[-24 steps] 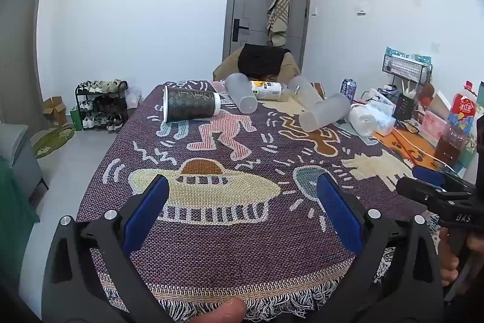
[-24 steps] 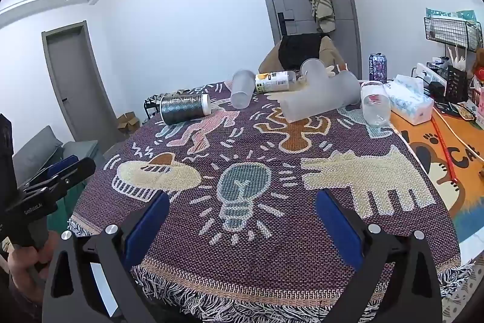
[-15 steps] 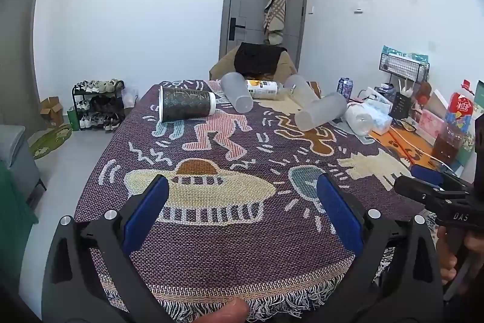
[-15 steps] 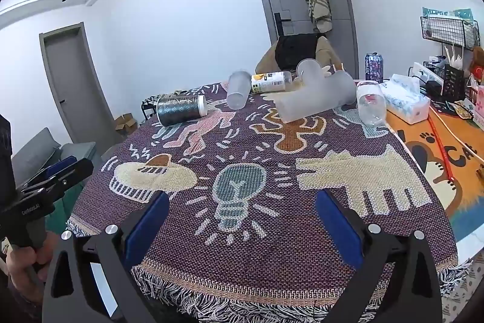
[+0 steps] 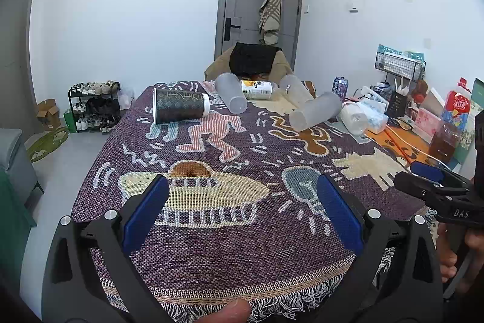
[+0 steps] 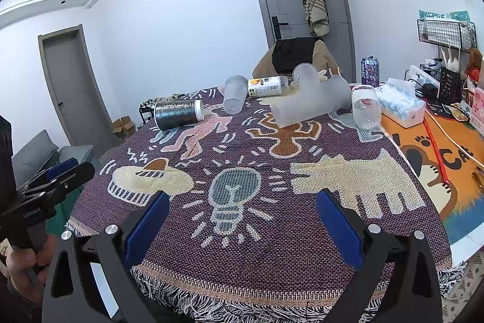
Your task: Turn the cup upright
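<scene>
Left gripper (image 5: 242, 196) and right gripper (image 6: 242, 208) side by side, level, blue-padded fingers (image 5: 147, 212) spread wide, empty.

A coarse woven cloth (image 5: 242, 232) with a fringed edge covered the surface. The frosted plastic cups (image 5: 314, 111) looked matt, the clear plastic cup (image 6: 366, 108) glossy, and each tool's blue pads (image 6: 148, 227) smooth.

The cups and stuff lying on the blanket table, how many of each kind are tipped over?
Dark patterned cup: 1
Frosted plastic cups, left, middle, right: 3
Clear cup: 1
Yellow-label bottle: 1
Total: 6, all lying on their sides. Both the left gripper and the right gripper are open and hold nothing.
</scene>
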Demonstrator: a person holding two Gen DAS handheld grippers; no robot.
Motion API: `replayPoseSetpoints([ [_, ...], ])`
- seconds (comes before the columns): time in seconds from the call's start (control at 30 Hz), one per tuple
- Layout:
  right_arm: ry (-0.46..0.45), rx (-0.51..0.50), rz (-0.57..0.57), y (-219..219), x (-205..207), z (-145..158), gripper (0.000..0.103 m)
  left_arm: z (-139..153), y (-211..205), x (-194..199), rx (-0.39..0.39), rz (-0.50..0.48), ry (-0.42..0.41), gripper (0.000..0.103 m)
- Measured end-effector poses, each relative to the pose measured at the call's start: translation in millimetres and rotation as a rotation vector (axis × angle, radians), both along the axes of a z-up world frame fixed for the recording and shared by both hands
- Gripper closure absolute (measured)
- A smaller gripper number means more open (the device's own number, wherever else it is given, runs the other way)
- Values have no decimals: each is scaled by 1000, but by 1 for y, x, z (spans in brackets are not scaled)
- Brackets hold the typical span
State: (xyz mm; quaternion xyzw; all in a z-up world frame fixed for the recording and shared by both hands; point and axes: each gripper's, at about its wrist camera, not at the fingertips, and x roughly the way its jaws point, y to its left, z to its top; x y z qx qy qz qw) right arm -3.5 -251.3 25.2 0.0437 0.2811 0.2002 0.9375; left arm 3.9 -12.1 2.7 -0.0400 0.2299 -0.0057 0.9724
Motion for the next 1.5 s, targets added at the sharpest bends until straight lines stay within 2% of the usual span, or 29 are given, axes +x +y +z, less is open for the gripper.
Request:
replayPoseSetpoints([
  [1.5, -18, -11, 6, 6, -4, -1, 8, 1, 5, -5, 4, 20, 0, 6],
])
